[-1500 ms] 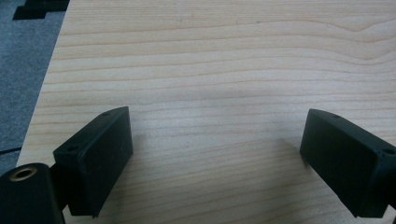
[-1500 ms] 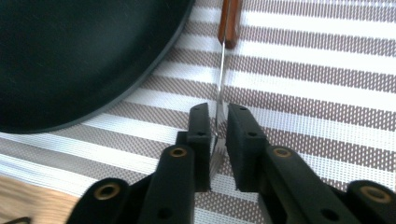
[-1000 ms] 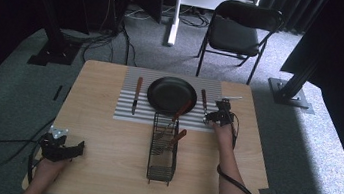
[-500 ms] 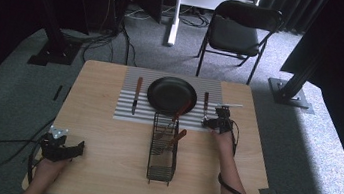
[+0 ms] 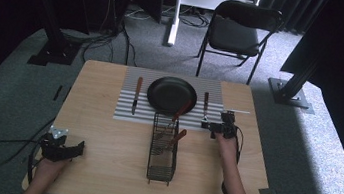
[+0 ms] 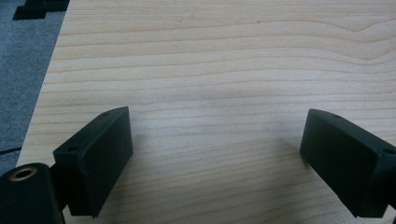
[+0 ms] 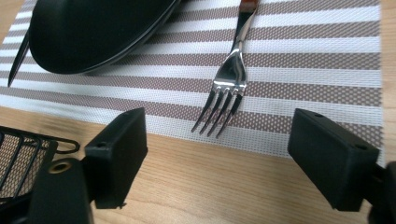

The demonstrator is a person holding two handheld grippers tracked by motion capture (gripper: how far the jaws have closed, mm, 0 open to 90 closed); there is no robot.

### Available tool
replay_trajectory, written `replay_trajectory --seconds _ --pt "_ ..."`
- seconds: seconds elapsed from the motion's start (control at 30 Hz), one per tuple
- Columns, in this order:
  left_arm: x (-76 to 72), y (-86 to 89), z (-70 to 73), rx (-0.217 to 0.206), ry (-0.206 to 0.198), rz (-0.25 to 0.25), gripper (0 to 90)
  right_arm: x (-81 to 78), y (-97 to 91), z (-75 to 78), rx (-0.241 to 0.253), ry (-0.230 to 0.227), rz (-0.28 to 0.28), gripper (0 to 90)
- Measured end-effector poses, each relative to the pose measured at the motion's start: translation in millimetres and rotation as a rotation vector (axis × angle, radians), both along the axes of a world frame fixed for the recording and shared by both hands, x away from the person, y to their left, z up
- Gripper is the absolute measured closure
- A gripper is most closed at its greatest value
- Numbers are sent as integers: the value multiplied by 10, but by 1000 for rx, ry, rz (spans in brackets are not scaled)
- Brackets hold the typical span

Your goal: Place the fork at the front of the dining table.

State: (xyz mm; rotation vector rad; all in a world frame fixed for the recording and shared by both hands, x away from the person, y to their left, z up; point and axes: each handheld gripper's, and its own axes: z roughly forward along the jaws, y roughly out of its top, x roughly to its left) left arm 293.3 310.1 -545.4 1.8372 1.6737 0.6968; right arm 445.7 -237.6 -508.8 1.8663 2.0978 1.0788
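- The fork (image 7: 232, 74) lies flat on the striped placemat (image 7: 327, 56), just right of the black plate (image 7: 98, 28), tines toward me and its reddish-brown handle pointing to the far edge; in the high view I see the fork (image 5: 205, 107) between the plate (image 5: 172, 95) and the right border of the placemat (image 5: 126, 106).
- My right gripper (image 7: 217, 158) sits just behind the tines; its jaws have just been opening and now stand wide apart, with nothing pinched and the fork lying free beyond the pads.
- From above, the right gripper (image 5: 216, 127) rests low over the table (image 5: 100, 168) at the near right corner of the placemat, touching neither the fork nor the plate as far as I can tell.
- A knife (image 5: 136, 94) with the same brown handle lies on the placemat left of the plate.
- The black wire caddy (image 5: 163, 149) stands on the bare wood just in front of the placemat, with two brown-handled utensils (image 5: 177, 123) leaning out of its far end toward the plate.
- My left gripper (image 6: 215, 154) is well apart from all this, at the near left corner of the table, jaws spread over bare wood grain and holding nothing; above, I see the left gripper (image 5: 63, 147) with its cable trailing off the left edge.
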Motion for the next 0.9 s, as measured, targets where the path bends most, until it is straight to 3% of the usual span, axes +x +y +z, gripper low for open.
replay_trajectory --seconds 0.23,0.63,0.9 --pt "0 0 0 0 0 0 92 -174 14 -55 -87 -90 -1 141" --pt "0 0 0 0 0 0 92 -474 -47 -144 -122 -225 14 135" --pt "0 0 0 0 0 0 92 -653 -116 -234 -149 -241 -8 135"
